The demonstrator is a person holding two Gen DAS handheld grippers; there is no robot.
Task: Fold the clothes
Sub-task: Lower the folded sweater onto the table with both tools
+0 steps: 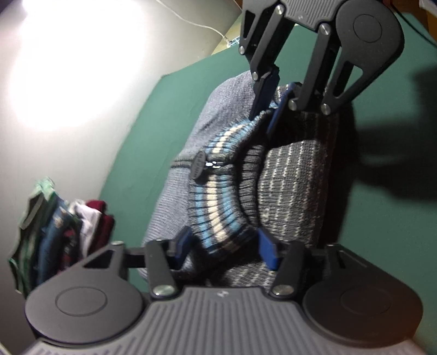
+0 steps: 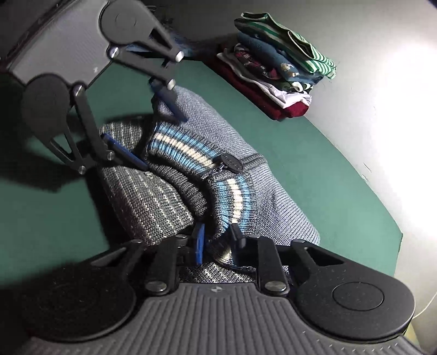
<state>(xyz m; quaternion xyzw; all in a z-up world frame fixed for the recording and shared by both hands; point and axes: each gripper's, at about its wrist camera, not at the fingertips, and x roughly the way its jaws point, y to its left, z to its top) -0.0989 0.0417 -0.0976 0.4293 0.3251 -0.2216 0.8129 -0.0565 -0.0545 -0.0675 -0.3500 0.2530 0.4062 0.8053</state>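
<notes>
A grey knit sweater (image 1: pixel 289 174) (image 2: pixel 153 202) lies bunched on the green table cover (image 1: pixel 128 153) (image 2: pixel 314 163). Its blue, white and black striped collar (image 1: pixel 215 215) (image 2: pixel 232 199) carries a dark zipper pull (image 1: pixel 199 165) (image 2: pixel 231 163). My left gripper (image 1: pixel 226 245) (image 2: pixel 164 142) is open, its blue pads set wide on either side of one collar end. Opposite it, my right gripper (image 2: pixel 217 237) (image 1: pixel 262 120) is shut on the other collar end, with the fabric pinched between its fingers. The sweater's lower part is hidden under the fold.
A stack of folded clothes (image 1: pixel 62 226) (image 2: pixel 278 71), green-striped on top and dark red at the bottom, sits at the edge of the green cover. Beyond the cover lies a pale surface under bright glare. A white cable (image 1: pixel 202 26) runs along it.
</notes>
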